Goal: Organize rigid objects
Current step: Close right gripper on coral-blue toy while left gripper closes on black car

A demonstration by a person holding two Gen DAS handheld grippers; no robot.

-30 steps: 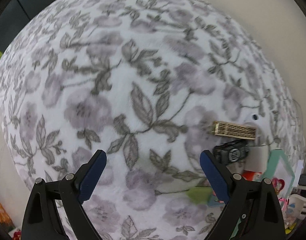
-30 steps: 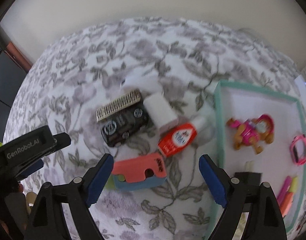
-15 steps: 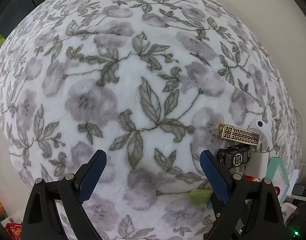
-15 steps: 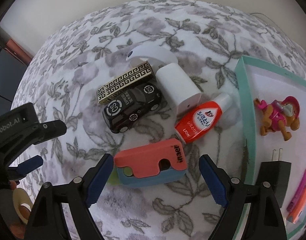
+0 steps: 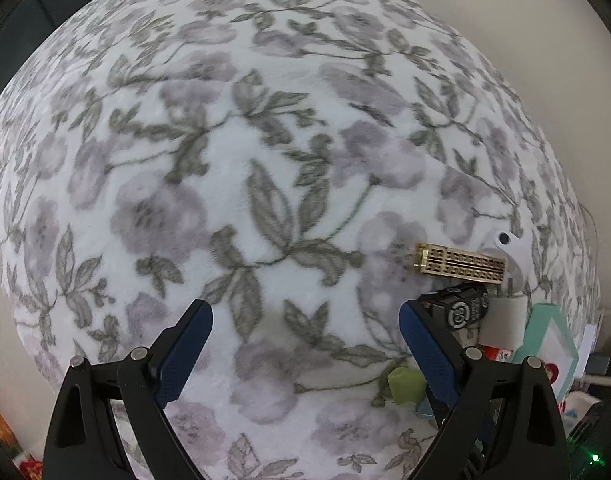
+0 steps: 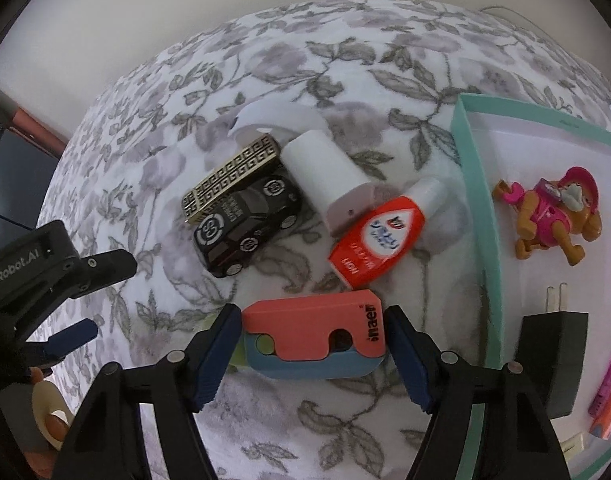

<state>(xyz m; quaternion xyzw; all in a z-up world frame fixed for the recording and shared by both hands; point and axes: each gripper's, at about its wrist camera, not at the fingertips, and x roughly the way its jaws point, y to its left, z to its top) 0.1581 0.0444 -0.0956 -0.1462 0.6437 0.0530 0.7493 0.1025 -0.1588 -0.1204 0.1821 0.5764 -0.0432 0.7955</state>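
Right hand-held gripper closing around the coral-and-blue block

The block lies on the flowered blanket, just beside the teal tray; the pads flank its ends, not clearly pressing yet. Judged risk: its stacked halves could slide apart, or the block could tilt on the soft cloth and nudge the red bottle. The left hand-held gripper hangs spread wide over bare blanket, empty.

Both grippers point steeply downward. The left gripper hangs with its jaws spread wide and nothing between them. The right gripper is closing, its blue pads straddling something.
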